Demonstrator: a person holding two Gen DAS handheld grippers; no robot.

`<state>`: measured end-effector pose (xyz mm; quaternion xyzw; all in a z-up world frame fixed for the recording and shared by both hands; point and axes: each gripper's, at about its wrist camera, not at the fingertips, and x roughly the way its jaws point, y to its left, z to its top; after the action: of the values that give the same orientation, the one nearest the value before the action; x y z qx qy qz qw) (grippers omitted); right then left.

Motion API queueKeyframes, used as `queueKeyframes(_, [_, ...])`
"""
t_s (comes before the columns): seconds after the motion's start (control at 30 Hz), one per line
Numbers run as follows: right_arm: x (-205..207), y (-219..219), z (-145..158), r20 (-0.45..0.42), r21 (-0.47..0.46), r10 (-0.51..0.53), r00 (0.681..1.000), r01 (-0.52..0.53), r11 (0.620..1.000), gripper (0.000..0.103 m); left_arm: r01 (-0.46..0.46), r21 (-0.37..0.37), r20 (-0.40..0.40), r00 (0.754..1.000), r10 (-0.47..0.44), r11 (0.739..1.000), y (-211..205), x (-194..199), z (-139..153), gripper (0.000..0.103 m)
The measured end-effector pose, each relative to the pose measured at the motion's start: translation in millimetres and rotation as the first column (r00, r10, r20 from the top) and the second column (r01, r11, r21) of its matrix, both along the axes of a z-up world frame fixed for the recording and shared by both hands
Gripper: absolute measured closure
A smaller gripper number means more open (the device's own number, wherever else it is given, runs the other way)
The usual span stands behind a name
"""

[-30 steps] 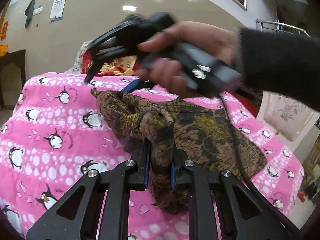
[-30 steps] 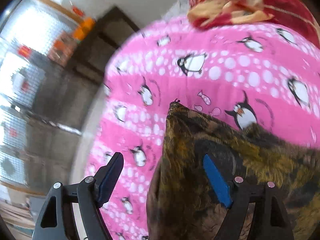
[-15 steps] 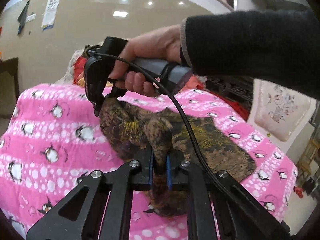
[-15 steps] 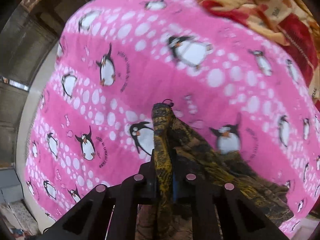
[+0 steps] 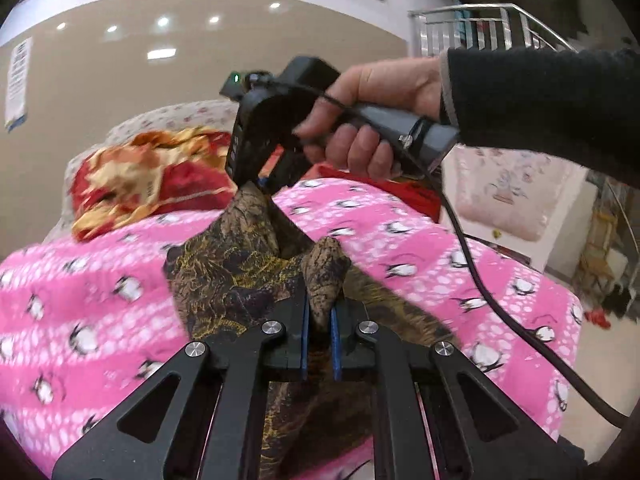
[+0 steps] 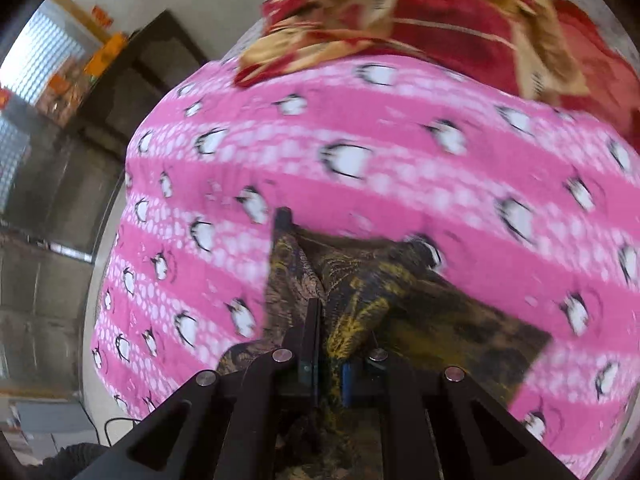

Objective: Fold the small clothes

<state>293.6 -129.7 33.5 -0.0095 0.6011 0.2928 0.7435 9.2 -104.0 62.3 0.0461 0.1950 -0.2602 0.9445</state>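
While both tools grip the same brown-and-gold patterned garment (image 5: 224,276), the fold turns on the line stretched between the two pinch points. The left gripper (image 5: 319,332) is clenched on a bunched corner at the near edge, and the right gripper (image 5: 256,184), seen from the left wrist camera at about 11 o'clock and farther off, is clamped on another peak of cloth. In the right wrist view the right gripper (image 6: 328,364) has its blue pads closed on a ridge of fabric that runs away toward 12 o'clock. The garment lies on the pink penguin blanket (image 5: 80,300), its held edge lifted and the rest trailing toward 4 o'clock; its long axis seems to run from 11 to 5 o'clock. A red-and-gold quilt (image 5: 148,176) sits beyond at 10 o'clock. The left tool is nearer the body of the cloth. Compared with a second ago, the right gripper, then spread open over the fabric, has closed and risen, pulling its corner up.
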Motion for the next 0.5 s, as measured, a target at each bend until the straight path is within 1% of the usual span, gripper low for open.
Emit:
queueKeyframes(0.07, [2.0,-33.1,-3.0,-0.005,0.020,-0.038,0.999,0.038,0.999,0.096,0.043,0.017,0.008,0.999,-0.043,0.999,-21.4,-0.1,2.5,0.096])
queueKeyframes(0.17, [9.0,-74.5,-7.9,-0.011,0.050,-0.065,0.998,0.066,0.997,0.096,0.107,0.036,0.008,0.994,-0.108,0.994,-52.5,1.4,3.7,0.096])
queueKeyframes(0.27, [17.4,-101.3,-18.6,-0.005,0.068,-0.067,0.998,0.067,0.995,0.096,0.151,0.061,-0.009,0.988,-0.151,0.987,-81.6,5.8,-1.4,0.096])
queueKeyframes(0.33, [22.1,-111.7,-37.6,-0.001,0.074,-0.035,0.999,0.035,0.997,0.096,0.182,0.079,-0.050,0.983,-0.178,0.980,-100.4,14.6,-12.9,0.096])
queueKeyframes(0.37, [23.7,-116.7,-47.4,0.004,0.064,-0.034,0.999,0.034,0.997,0.096,0.200,0.084,-0.085,0.978,-0.193,0.976,-109.7,20.6,-22.6,0.096])
queueKeyframes(0.4, [25.1,-121.1,-64.8,0.006,0.046,-0.045,0.999,0.044,0.998,0.096,0.214,0.094,-0.121,0.972,-0.202,0.972,-118.2,25.5,-33.0,0.096])
queueKeyframes(0.43, [25.6,-124.1,-77.8,-0.003,0.035,-0.057,0.998,0.057,0.998,0.084,0.222,0.103,-0.146,0.968,-0.206,0.970,-123.6,27.2,-41.0,0.096])
queueKeyframes(0.47, [26.2,-129.8,-93.9,-0.023,0.009,-0.085,0.996,0.085,0.996,0.063,0.237,0.110,-0.190,0.958,-0.214,0.965,-129.0,30.2,-53.0,0.096])
queueKeyframes(0.5, [26.1,-136.0,-106.8,-0.050,-0.006,-0.116,0.992,0.116,0.993,0.059,0.252,0.114,-0.233,0.947,-0.220,0.961,-132.4,31.3,-61.8,0.096])
